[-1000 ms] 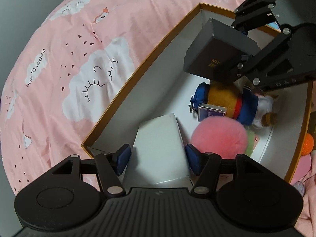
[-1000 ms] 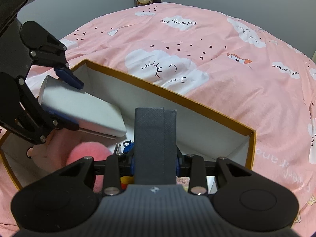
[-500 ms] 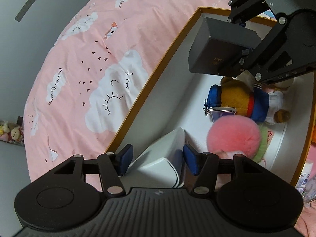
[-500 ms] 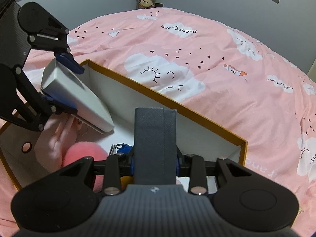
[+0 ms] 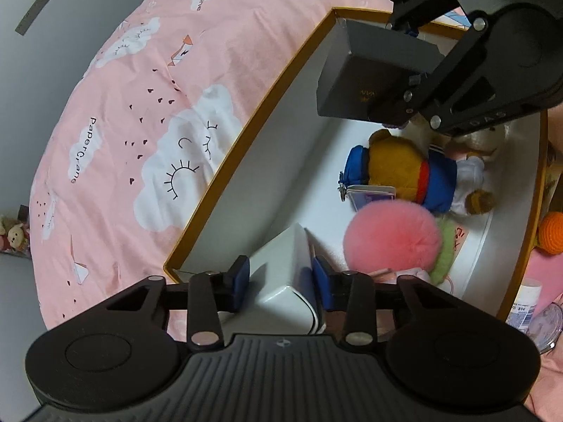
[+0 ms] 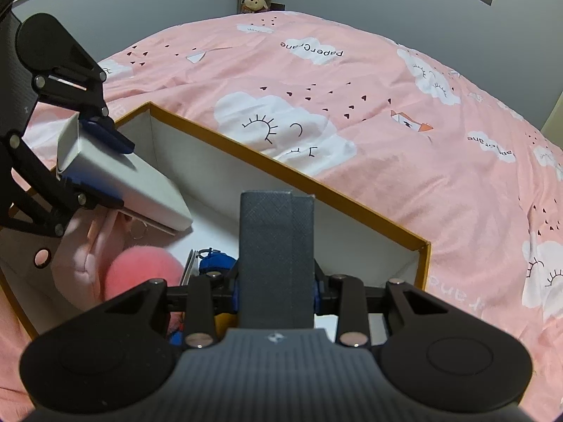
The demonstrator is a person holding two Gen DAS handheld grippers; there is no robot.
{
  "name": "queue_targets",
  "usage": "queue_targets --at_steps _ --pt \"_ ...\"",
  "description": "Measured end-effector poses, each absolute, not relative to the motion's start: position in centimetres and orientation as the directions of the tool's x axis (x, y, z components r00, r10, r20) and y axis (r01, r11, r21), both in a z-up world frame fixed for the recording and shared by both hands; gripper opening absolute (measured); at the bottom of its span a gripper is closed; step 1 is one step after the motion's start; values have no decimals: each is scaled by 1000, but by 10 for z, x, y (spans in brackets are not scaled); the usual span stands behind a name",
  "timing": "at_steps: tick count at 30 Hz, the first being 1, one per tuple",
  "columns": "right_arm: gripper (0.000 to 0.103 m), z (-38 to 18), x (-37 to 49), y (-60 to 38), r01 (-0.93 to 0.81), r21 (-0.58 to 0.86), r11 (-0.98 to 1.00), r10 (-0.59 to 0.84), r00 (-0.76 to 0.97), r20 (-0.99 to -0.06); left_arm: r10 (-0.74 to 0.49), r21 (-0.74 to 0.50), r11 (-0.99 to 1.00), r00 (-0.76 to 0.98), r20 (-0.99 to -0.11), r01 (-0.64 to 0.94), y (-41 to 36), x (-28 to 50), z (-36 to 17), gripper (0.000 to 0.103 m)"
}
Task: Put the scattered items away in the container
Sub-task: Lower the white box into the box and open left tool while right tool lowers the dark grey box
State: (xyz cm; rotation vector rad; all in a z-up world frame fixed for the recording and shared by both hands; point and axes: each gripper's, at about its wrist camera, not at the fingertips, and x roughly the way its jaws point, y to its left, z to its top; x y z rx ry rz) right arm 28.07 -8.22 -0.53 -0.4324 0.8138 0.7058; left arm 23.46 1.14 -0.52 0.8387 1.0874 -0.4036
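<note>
Your left gripper (image 5: 280,283) jaws are closing skewed on the white box (image 5: 285,274), your right gripper (image 6: 276,286) pinches the grey case (image 6: 276,256): either may slip onto the toys (image 5: 415,176).

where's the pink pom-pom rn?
Left wrist view: the pink pom-pom lies inside the box, right of centre, just below the plush bear and beside the white case.

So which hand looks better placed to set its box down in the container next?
Probably the left. Its white box already slants down inside the container, jaws closing around it. The right gripper holds the dark box higher above the toys.
</note>
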Motion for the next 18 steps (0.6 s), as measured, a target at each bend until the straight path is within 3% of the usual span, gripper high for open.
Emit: queue_targets --at_steps 8,18 --pt "37 -6 281 -84 -710 -72 700 403 477 -781 80 382 673 451 -889 634 8 240 2 31" --pt "37 -6 281 -85 -710 -65 701 405 471 -783 12 302 722 425 -905 622 9 242 18 31"
